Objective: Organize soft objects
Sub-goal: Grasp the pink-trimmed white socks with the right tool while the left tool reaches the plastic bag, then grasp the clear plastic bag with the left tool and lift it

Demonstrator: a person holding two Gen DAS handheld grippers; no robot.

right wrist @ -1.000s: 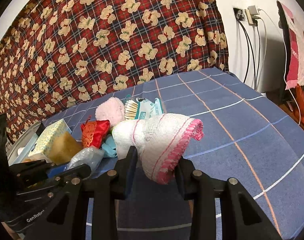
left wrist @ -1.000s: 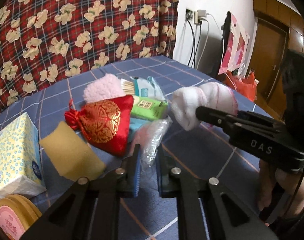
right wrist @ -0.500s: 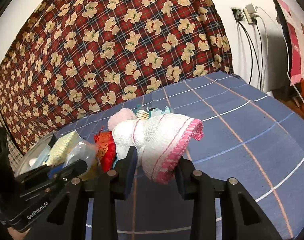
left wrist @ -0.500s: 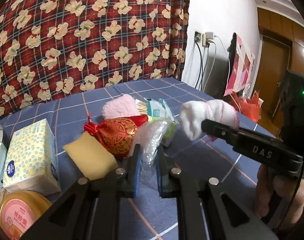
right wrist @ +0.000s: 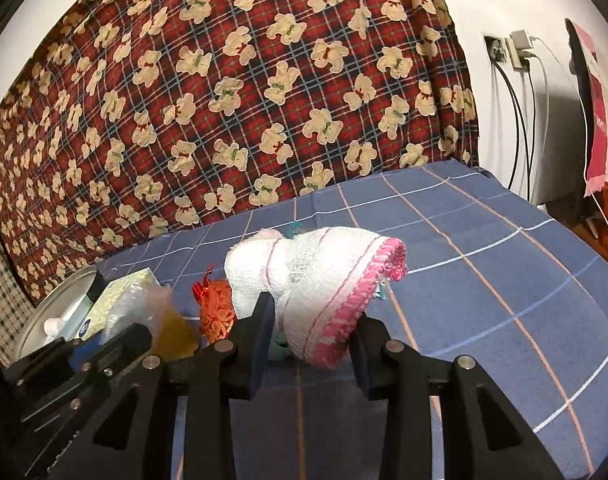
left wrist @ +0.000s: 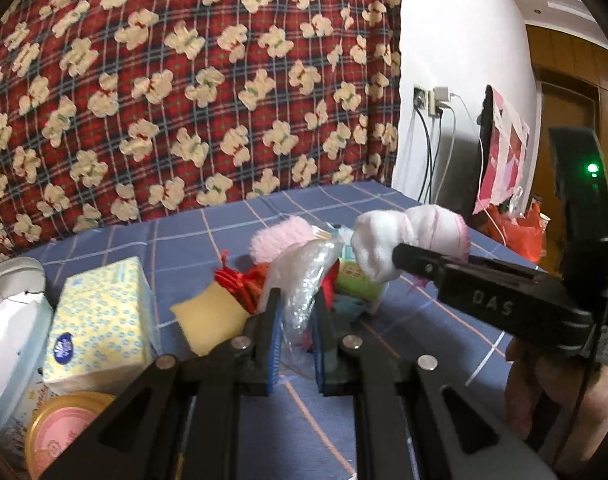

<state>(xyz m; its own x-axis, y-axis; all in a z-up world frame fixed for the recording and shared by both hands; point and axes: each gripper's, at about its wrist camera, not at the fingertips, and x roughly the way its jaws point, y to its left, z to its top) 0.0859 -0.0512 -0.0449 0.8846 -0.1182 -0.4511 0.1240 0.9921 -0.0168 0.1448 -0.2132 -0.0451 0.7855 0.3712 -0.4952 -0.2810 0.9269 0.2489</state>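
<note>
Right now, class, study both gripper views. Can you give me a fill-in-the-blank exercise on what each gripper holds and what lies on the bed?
1. The left gripper is shut on a clear ____ bag.
2. The right gripper clamps a white cloth with a ____ edge.
3. The yellow sponge lies beside a ____ box.

Missing words: plastic; pink; tissue

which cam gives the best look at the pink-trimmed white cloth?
Right wrist view: the white cloth fills the centre, pink edging and weave clear, clamped in the right tool. Left wrist view shows only its bunched end, partly hidden behind that tool.
</note>
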